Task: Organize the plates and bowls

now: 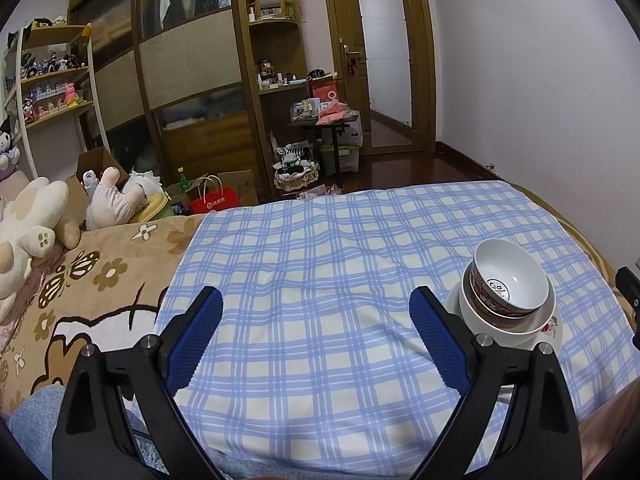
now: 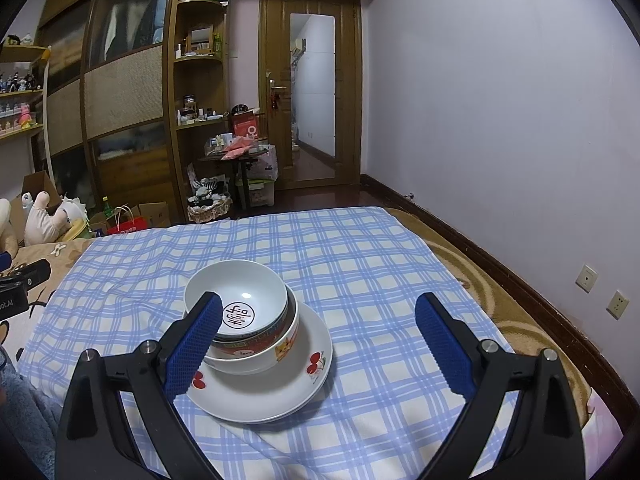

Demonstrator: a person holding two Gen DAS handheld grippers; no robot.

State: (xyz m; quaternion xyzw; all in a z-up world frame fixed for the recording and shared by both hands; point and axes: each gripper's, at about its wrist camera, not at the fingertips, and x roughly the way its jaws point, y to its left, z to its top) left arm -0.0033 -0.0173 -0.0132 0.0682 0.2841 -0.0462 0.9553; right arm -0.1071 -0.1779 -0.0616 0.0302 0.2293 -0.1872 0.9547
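Stacking appears complete: two white ceramic bowls (image 2: 240, 320) nested on white cherry-printed plate (image 2: 280, 392), at left gripper's (image 1: 316, 336) 2 o'clock; both grippers' jaws spread, empty. Next: withdraw.

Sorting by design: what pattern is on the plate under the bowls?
Red cherries on white plate; clearest in the right wrist view.

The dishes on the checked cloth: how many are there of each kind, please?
Bowls: 2, the red-banded bowl nested in the white bowl
Plates: at least 1, the cherry plate; a second rim may lie under it, I cannot tell
Total: 3 clearly seen
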